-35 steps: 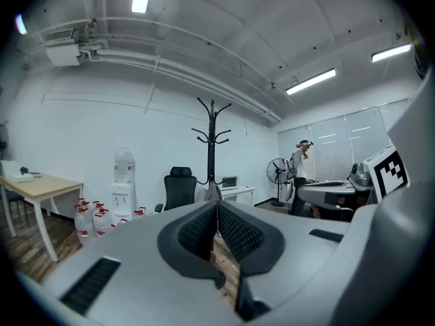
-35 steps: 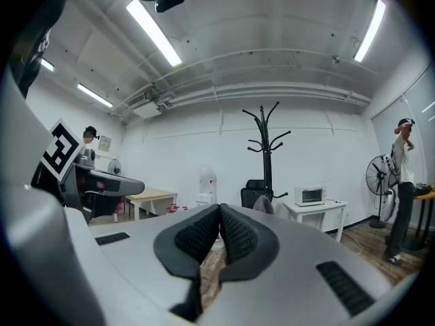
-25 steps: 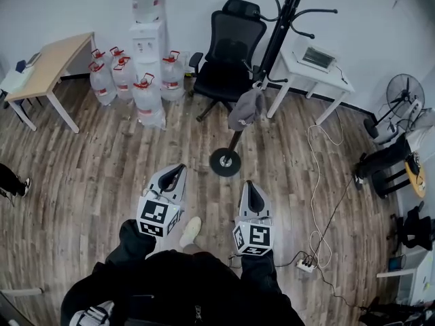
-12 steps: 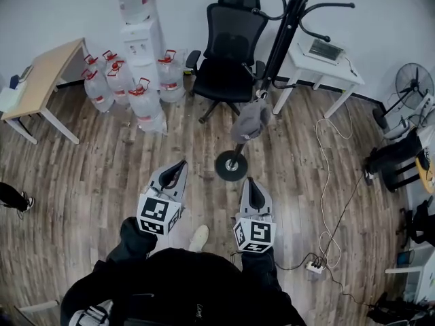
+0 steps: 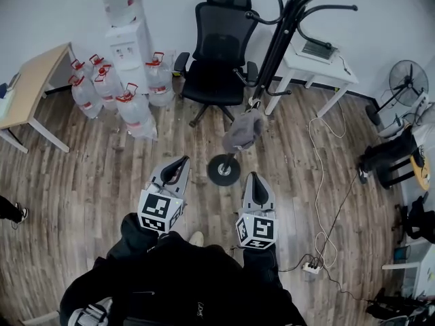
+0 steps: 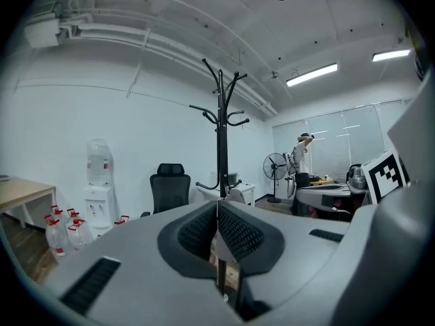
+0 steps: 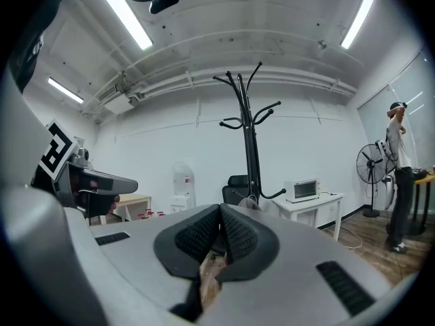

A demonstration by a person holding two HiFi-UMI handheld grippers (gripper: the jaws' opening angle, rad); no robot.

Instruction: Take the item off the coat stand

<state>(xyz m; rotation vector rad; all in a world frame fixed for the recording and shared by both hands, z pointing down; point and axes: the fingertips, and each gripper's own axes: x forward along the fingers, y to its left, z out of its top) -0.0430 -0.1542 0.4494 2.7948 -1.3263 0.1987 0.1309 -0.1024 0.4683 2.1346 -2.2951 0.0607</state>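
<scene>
Grey cloth item (image 5: 243, 130) hangs on a low hook of coat stand (image 5: 277, 43), ahead of left claw (image 5: 181, 161) & right claw (image 5: 252, 177), both closed w/ nothing held; prob. soft, light, floppy, so pinch fabric near the hook.

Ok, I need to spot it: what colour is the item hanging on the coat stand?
The item is grey, best in head view.

The coat stand (image 5: 274, 49) rises from the floor (image 5: 88, 175) ahead of you, its base just beyond and between your left hand-held gripper (image 5: 182, 163) and right hand-held gripper (image 5: 253, 178). An item (image 5: 243, 130) hangs on a lower hook. The office chair (image 5: 219, 53) sits behind-left of the stand. Farther left, water bottles (image 5: 129, 107) crowd the dispenser (image 5: 128, 43). At right, a tabletop (image 5: 336, 68) carries an oven (image 5: 318, 48).
</scene>
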